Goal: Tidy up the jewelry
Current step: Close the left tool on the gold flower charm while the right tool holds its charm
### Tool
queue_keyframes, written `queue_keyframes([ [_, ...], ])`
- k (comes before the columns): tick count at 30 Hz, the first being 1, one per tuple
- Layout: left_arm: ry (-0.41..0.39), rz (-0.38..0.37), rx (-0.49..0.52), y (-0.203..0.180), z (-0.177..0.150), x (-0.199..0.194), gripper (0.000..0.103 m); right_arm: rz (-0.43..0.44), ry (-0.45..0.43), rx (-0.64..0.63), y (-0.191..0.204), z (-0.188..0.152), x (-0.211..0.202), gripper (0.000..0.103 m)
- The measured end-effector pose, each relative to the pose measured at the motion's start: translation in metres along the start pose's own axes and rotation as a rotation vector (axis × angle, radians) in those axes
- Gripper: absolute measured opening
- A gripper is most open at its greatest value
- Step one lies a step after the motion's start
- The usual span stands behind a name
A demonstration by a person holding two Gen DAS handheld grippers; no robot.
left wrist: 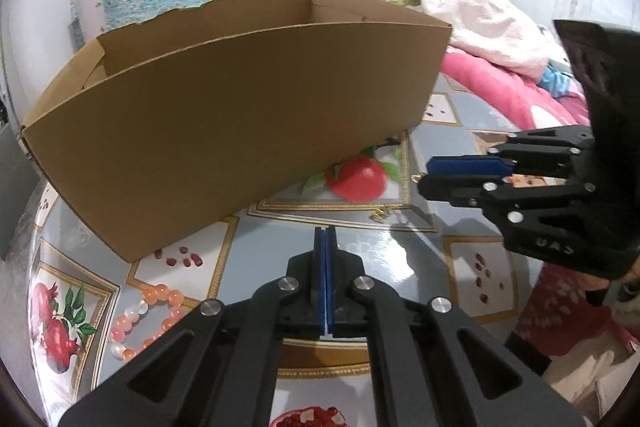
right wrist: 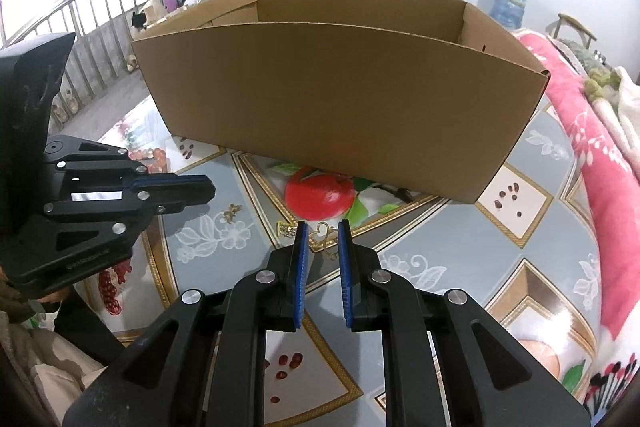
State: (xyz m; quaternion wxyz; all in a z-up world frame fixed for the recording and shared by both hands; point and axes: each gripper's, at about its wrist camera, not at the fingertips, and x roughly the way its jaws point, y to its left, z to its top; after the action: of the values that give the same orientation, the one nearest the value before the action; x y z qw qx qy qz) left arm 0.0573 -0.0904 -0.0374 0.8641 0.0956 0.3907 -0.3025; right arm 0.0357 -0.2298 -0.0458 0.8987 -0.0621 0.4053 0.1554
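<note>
Hovering over gold trinkets, the right gripper lines up on the bench in front of an open cardboard box.

Its jaws stand spread, and a small gold jewelry piece lies on the bench just ahead of the tips, between them, with a second gold piece just to their left and a third farther left. The long axis of the nearest piece cannot be made out. The left gripper has its jaws pressed together on nothing, and a pink bead bracelet lies to its lower left, near the box. The right gripper is judged the nearer to the gold pieces; the box sits just beyond them.
</note>
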Motion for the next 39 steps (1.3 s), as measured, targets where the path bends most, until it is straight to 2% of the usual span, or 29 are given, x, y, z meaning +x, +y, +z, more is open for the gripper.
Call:
queue_keyframes([
  [2, 0.005, -0.018, 0.011, -0.001, -0.001, 0.000, 0.001, 0.006, 0.001, 0.005, -0.001, -0.001, -0.002, 0.013],
  [4, 0.010, -0.005, 0.041, -0.004, -0.001, 0.002, 0.005, 0.010, -0.002, 0.006, -0.002, 0.000, -0.003, 0.013],
  [6, 0.021, 0.013, 0.072, -0.007, 0.000, 0.007, 0.017, 0.018, -0.008, 0.010, -0.003, 0.000, -0.005, 0.013],
  [8, 0.033, 0.032, 0.095, -0.006, 0.001, 0.010, 0.021, 0.024, -0.014, 0.012, -0.004, 0.000, -0.005, 0.013],
  [11, 0.051, 0.020, 0.133, -0.010, 0.005, 0.015, 0.022, 0.037, -0.020, 0.023, -0.008, -0.001, -0.004, 0.013],
  [14, 0.077, 0.023, 0.170, -0.011, 0.004, 0.021, 0.022, 0.049, -0.021, 0.030, -0.011, -0.002, -0.002, 0.013],
  [20, 0.113, -0.018, 0.227, -0.011, 0.006, 0.028, 0.022, 0.064, -0.029, 0.047, -0.016, -0.004, -0.002, 0.013],
  [26, 0.124, -0.054, 0.241, -0.009, 0.007, 0.030, 0.016, 0.075, -0.032, 0.059, -0.021, -0.006, -0.002, 0.013],
  [30, 0.134, -0.045, 0.230, -0.006, 0.009, 0.032, 0.008, 0.077, -0.034, 0.060, -0.022, -0.005, -0.002, 0.013],
  [39, 0.127, -0.032, 0.224, -0.008, 0.009, 0.032, 0.006, 0.076, -0.037, 0.057, -0.022, -0.004, -0.003, 0.013],
])
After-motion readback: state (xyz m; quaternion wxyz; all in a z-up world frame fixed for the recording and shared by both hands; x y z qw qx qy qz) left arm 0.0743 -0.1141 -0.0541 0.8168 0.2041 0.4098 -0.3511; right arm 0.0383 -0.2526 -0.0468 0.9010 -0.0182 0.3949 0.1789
